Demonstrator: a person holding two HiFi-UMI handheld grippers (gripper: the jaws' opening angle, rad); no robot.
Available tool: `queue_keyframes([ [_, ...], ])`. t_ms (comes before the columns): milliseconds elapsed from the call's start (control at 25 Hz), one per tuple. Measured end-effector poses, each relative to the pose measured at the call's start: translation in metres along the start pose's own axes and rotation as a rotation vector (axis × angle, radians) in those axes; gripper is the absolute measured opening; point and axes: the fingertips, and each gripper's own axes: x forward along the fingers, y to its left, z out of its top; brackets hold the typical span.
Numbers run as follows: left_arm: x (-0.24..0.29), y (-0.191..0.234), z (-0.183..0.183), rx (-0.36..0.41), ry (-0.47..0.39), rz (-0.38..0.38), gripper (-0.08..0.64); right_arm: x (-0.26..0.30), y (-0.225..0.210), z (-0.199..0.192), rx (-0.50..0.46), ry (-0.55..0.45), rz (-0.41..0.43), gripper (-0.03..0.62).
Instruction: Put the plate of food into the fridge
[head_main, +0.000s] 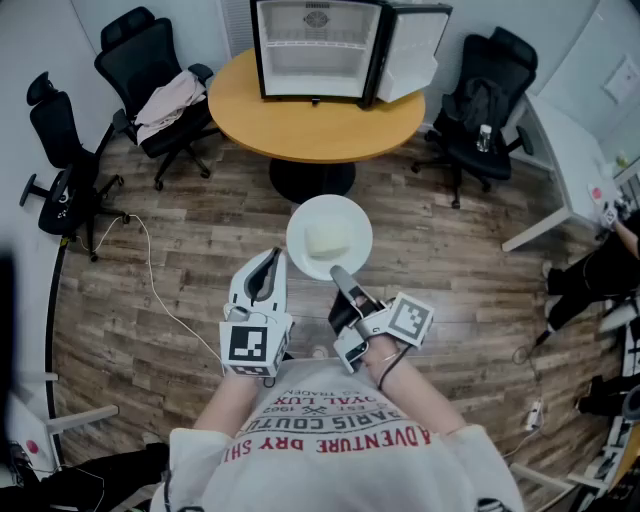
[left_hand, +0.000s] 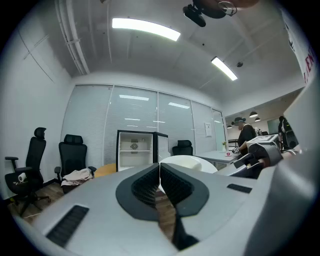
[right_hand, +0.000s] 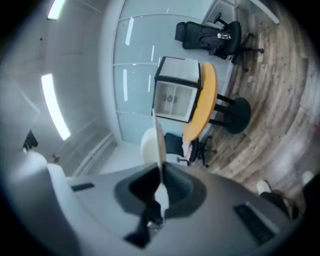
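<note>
The plate (head_main: 352, 215), bearing food (head_main: 325, 240), is held at head-view centre, its rim clamped by the right gripper (head_main: 340, 273); the pinch is confirmed only in that gripper's view. The left gripper (head_main: 272, 262) is closed on nothing. The fridge (head_main: 315, 50) is seen open, top centre.

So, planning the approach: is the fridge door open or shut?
Open. The fridge shows its white interior, and its door stands swung aside.

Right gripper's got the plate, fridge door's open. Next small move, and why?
Probably carry the plate forward toward the fridge, keeping it level: the right gripper is clamped on its near rim, food sits on top, and the open fridge stands ahead on the round table, not yet within reach.
</note>
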Motion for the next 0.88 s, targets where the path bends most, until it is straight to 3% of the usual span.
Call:
queue_keyframes([
  [400,0.007,-0.004,-0.006,-0.004,0.013,-0.004,0.029,0.001,-0.002,0.005,0.047,0.003,0.010,0.038],
  [880,0.021,0.009,-0.012,-0.022,0.040,0.050,0.029,0.015,-0.014,0.024,0.154,0.004,-0.002,0.037],
])
